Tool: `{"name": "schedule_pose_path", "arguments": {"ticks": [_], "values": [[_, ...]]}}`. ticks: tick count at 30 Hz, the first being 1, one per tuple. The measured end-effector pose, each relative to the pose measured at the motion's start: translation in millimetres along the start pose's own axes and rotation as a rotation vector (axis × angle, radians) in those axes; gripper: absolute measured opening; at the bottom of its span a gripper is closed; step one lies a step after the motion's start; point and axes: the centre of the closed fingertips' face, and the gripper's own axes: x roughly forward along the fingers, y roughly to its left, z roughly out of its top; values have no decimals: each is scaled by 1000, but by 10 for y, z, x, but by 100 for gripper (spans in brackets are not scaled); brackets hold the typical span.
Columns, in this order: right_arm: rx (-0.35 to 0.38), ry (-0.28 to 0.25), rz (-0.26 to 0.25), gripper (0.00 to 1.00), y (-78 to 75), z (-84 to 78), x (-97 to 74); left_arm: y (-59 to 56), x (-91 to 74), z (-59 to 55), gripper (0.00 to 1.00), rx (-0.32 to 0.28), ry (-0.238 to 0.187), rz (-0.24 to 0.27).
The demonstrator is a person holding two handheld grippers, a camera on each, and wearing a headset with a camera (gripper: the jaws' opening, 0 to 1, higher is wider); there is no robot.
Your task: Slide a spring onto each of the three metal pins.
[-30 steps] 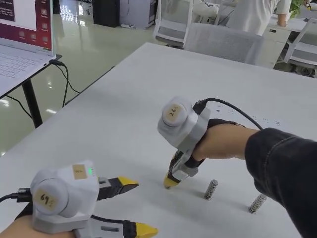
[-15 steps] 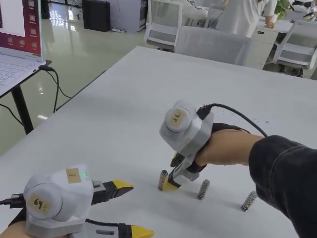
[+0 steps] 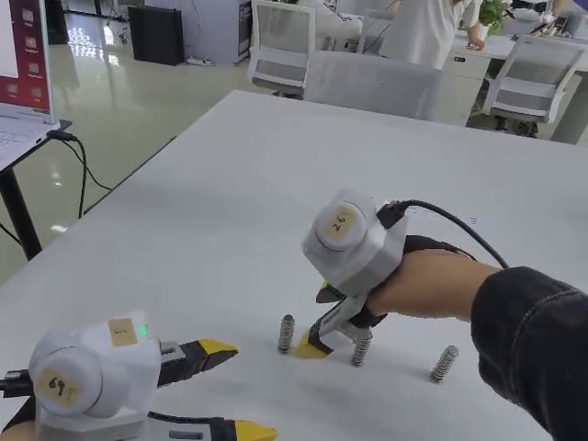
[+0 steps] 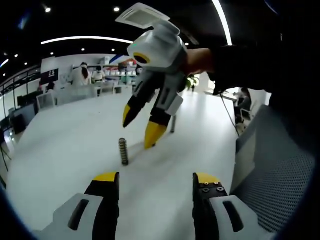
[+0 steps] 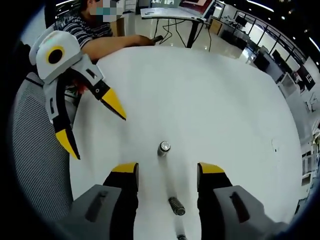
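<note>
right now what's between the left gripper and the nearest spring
Bare table: the left gripper view shows the stretch from the left gripper to the spring with nothing on it.

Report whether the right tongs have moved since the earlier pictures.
Yes. The right tongs have shifted off the leftmost spring, which they covered a second ago, toward the middle spring. Their tip now sits between the two.

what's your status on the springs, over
Right gripper open, low among the springs, holding nothing. Left gripper open, off to the side. Three springs upright on the table, seemingly over pins. Nothing in the way.
</note>
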Motion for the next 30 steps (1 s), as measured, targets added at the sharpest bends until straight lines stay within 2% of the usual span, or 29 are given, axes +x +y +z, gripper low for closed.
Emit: {"name": "schedule_pose_path", "arguments": {"ticks": [30], "values": [[154, -193, -140, 57, -126, -131, -419, -69, 39, 69, 53, 9, -1, -9]]}}
